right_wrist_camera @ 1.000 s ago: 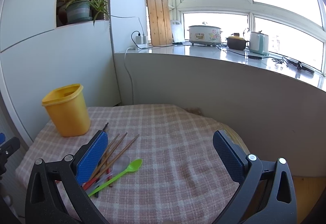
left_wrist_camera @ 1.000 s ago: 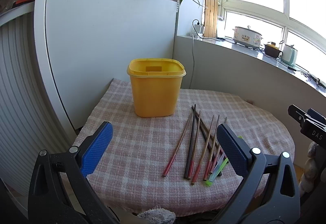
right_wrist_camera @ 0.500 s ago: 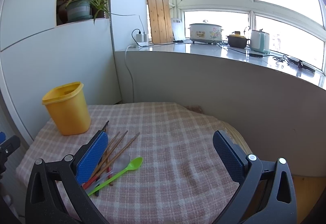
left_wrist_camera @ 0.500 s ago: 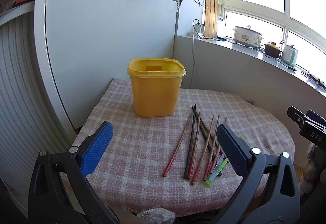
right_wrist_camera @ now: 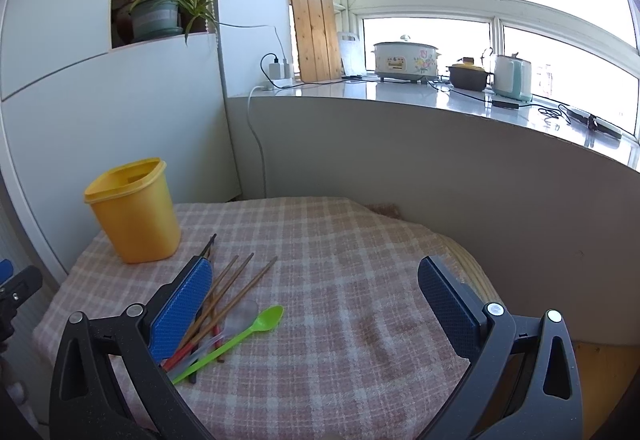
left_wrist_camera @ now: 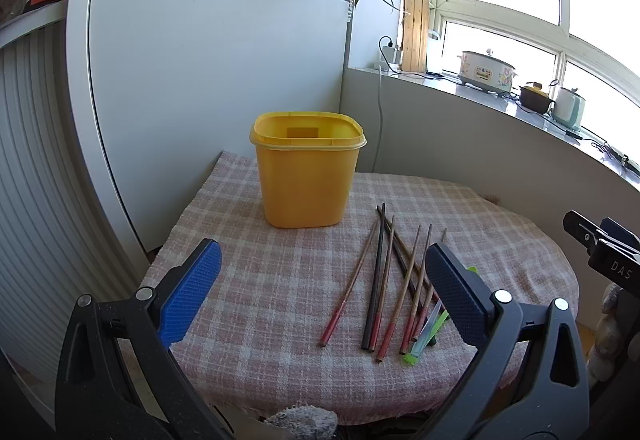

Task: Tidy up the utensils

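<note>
1. While both grippers hang wide apart and empty over the cloth (left_wrist_camera: 256, 280), nothing has gone into the tub (left_wrist_camera: 307, 172) yet, so your step in hand is, by my reading, the first pick.
2. Your left gripper (left_wrist_camera: 320, 276) has its pads spread and grips nothing. The tub stands upright at its 12 o'clock, well beyond the fingertips, mouth bare.
3. The chopsticks (left_wrist_camera: 380, 280) lie fanned on the cloth at the left gripper's 2 o'clock, just inside its right pad, red ends toward you.
4. Your right gripper (right_wrist_camera: 316, 284) is likewise spread and empty. In its view the chopsticks (right_wrist_camera: 224, 292) sit at 9 o'clock, partly hidden behind its left pad.
5. A green spoon (right_wrist_camera: 240, 332) lies just beside the chopsticks, bowl pointing to 2 o'clock; a clear spoon (right_wrist_camera: 240, 310) lies against it, hard to make out.
6. The tub (right_wrist_camera: 134, 212) sits at the right gripper's 10 o'clock, well apart.
7. To pick well, take one stick or one neat pair, not the whole fan; they cross each other and may drag neighbours.
8. Close across the stick's width near its middle, lift clear of the cloth, then tip it upright before lowering it into the tub.
9. Mind the soft cloth: press lightly, or the pads may snag it.
</note>
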Motion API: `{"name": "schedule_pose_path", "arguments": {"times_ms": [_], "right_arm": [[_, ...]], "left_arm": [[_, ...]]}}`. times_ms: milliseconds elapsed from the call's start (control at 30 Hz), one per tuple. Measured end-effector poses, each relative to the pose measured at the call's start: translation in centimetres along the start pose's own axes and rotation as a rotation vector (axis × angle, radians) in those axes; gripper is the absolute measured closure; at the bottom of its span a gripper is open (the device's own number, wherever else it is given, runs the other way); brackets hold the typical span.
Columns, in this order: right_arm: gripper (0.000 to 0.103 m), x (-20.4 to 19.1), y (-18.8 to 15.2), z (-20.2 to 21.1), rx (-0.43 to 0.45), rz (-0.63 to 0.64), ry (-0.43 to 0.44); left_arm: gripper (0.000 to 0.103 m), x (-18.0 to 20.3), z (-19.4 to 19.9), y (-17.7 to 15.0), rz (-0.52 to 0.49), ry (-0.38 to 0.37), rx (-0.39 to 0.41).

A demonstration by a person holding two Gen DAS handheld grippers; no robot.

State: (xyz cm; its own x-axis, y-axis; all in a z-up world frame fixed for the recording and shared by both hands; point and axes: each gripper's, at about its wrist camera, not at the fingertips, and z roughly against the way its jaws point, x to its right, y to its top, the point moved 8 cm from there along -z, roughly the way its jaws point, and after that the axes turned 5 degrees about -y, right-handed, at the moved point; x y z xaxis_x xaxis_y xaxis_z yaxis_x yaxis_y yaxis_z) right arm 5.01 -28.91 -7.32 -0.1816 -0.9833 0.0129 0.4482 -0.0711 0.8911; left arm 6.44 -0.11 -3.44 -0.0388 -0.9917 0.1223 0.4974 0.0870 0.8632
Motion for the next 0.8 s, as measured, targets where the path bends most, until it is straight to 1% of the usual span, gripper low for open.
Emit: {"name": "schedule_pose_path", "arguments": {"times_ms": [233,433,633,667,733,767,800], "right_arm": [[0.001,-0.1,0.0,0.0,0.0,0.0,0.001],[0.001,-0.2,-0.2,-0.1,-0.006,-0.003,0.018],[0.001,-0.1,-0.9,-1.2,-0.046,-0.005,0.06],[0.001,0.0,-1.1,-1.4,-0.054,-0.002,0.06],[0.001,-0.1,-1.6,-2.0,-0.074,-0.008,0.074],[0.001,-0.1,-1.8,-2.4,-0.09,-0.017,0.086],[0.003,0.0,-2.1,-2.8,-0.11,-0.031,0.101]], "left_arm": [[0.0,0.2,-0.2,-0.4,0.009,-0.013,-0.005],[0.0,0.2,-1.3,-1.3,0.026,-0.037,-0.034],[0.0,-0.2,-3.2,-2.0,-0.024,-0.048,-0.077],[0.0,-0.3,-3.7,-2.1,-0.032,-0.062,-0.088],[0.002,-0.2,-4.5,-2.4,-0.041,-0.102,-0.111],[0.006,-0.1,-5.0,-2.5,-0.049,-0.123,-0.124],[0.012,-0.1,-5.5,-2.7,-0.055,-0.142,-0.139]]}}
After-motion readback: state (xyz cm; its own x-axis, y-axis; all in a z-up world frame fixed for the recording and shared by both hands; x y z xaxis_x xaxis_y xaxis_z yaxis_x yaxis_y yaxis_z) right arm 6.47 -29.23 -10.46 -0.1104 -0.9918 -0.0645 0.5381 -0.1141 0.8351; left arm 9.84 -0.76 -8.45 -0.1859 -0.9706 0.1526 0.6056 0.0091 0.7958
